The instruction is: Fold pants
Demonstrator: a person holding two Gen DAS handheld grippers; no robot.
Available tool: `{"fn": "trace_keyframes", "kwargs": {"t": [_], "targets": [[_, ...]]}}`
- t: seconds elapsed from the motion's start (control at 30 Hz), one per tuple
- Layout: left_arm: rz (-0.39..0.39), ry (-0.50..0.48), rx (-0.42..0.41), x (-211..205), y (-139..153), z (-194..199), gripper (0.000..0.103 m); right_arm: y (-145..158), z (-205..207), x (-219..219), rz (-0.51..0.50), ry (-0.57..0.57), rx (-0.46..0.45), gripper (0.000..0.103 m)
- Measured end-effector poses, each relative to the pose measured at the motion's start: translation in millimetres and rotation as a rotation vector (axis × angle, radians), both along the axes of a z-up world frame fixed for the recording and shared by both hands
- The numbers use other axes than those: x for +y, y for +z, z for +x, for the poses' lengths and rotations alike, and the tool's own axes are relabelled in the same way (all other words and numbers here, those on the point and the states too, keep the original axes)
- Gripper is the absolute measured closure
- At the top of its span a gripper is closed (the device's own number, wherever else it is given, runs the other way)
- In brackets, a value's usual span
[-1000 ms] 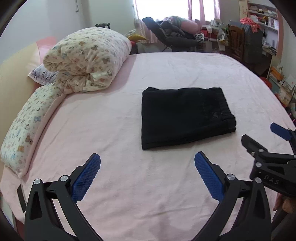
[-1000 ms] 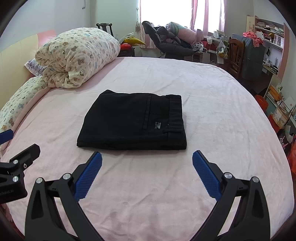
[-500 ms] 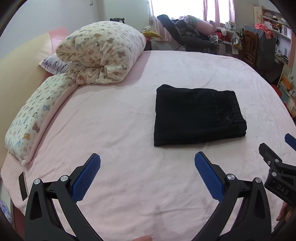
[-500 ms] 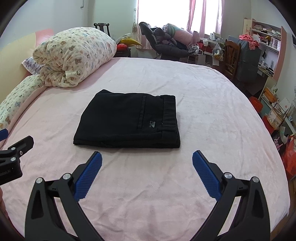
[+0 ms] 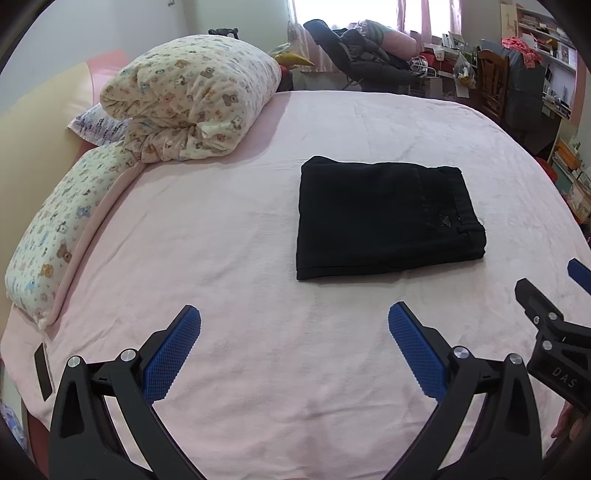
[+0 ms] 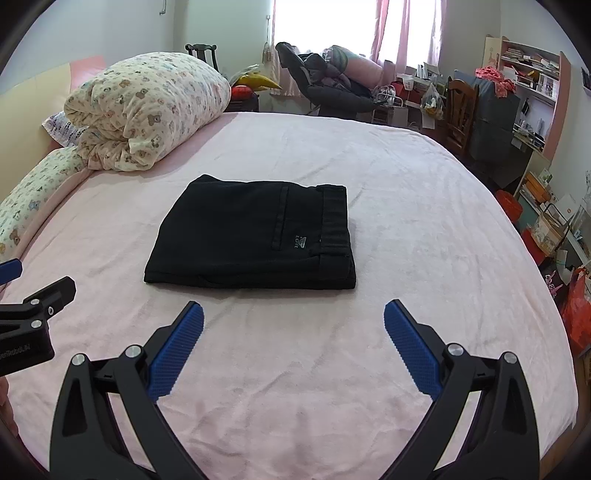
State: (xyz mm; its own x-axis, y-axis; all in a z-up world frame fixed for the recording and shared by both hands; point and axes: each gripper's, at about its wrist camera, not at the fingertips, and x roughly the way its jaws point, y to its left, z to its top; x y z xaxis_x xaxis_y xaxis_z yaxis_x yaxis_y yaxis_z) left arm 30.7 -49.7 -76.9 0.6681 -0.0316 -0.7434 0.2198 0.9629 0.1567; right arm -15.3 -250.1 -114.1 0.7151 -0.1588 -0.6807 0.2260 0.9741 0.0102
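left gripper (image 5: 294, 343) is hovering low over the near part of the bed (image 5: 258, 258), its blue-padded fingers (image 5: 173, 350) spread wide with nothing between them; it is aiming forward along the bedcover, with the pants lying ahead and to the right of its axis. right gripper (image 6: 293, 341) is holding a matching pose just beside it, fingers (image 6: 410, 347) likewise splayed apart and empty, and it is pointing almost straight at the near edge of the pants. in the left wrist view the right gripper is showing as a black frame at the right border, with the edge of a hand (image 5: 567, 424) below it; in the right wrist view the left gripper is showing at the left border. both grippers are staying clear of the garment, near it but not touching.

pants (image 6: 255, 236) are lying flat near the middle of the bed as a folded black rectangle, all edges stacked. the long axis is running left to right across both views; the waistband (image 6: 334, 229) is facing right, the folded end left, and a small logo (image 6: 299, 243) is sitting just beside the waistband.

farther back at the left, a rolled bear-print quilt (image 6: 147, 110) is resting on the bed above a long matching pillow (image 5: 62, 229). beyond the bed, a chair piled with clothes (image 6: 325, 85) and cluttered shelves (image 6: 528, 81) are standing below a bright window (image 6: 325, 22).
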Motion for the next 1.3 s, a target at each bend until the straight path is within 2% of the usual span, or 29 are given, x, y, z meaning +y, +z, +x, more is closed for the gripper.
{"fn": "trace_keyframes", "kwargs": {"t": [0.43, 0.6, 1.1, 1.3], "targets": [[-0.06, -0.03, -0.021, 1.1, 8.0, -3.0, 0.001, 0.5, 2.2, 2.5, -0.006, 0.026, 0.016, 0.005], [-0.02, 0.005, -0.009, -1.3, 4.9, -1.2, 0.001, -0.3, 4.2, 2.4, -0.002, 0.028, 0.021, 0.005], [-0.032, -0.018, 0.01, -2.3, 0.9, -0.6, 0.001, -1.6, 6.6, 2.6, -0.002, 0.026, 0.027, 0.005], [-0.002, 0.0, -0.002, -4.3, 0.4, -1.1, 0.001, -6.1, 10.5, 0.9, -0.003, 0.025, 0.038, 0.005]]}}
